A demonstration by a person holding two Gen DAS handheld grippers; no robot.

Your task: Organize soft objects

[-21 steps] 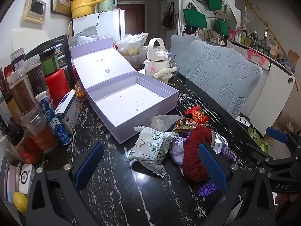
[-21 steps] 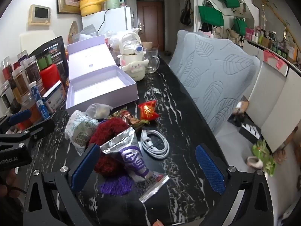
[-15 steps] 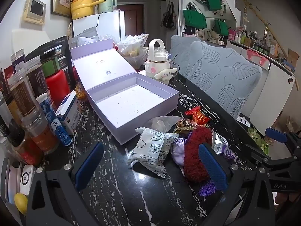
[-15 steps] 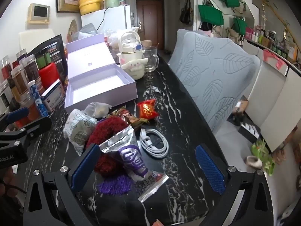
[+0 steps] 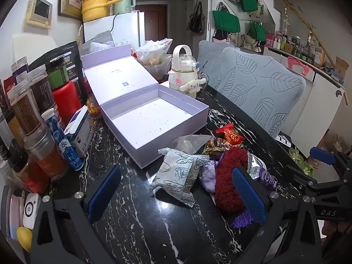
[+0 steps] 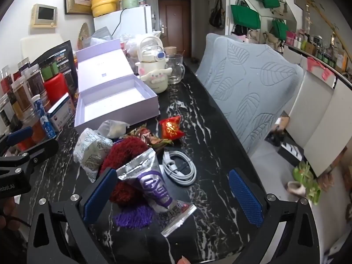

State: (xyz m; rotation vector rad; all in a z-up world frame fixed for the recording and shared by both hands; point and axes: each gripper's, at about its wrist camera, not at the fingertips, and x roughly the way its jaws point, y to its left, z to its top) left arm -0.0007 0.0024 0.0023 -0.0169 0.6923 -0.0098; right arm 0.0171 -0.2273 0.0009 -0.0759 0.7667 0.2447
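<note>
An open lilac box (image 5: 154, 121) (image 6: 114, 107) sits empty on the black marble table (image 5: 136, 220). In front of it lies a heap: a pale printed packet (image 5: 178, 173) (image 6: 92, 147), a red fuzzy item (image 5: 226, 180) (image 6: 123, 154) with a purple tassel (image 6: 134, 216), a silver-purple snack bag (image 6: 154, 184), a red sachet (image 5: 230, 135) (image 6: 171, 128) and a white cable (image 6: 180, 169). My left gripper (image 5: 176, 195) stands open over the packet. My right gripper (image 6: 173, 195) hangs open above the snack bag. Neither holds anything.
Jars, a red canister (image 5: 66, 101) and small boxes crowd the table's left side. A cream kettle-shaped bottle with a plush dog (image 5: 187, 77) (image 6: 156, 77) and a glass mug (image 6: 176, 68) stand behind the box. A leaf-patterned chair (image 6: 248, 92) lines the right edge.
Both grippers have drifted slightly; the scene shifts a little in each view. Nothing on the table has moved and the jaws stay wide.
</note>
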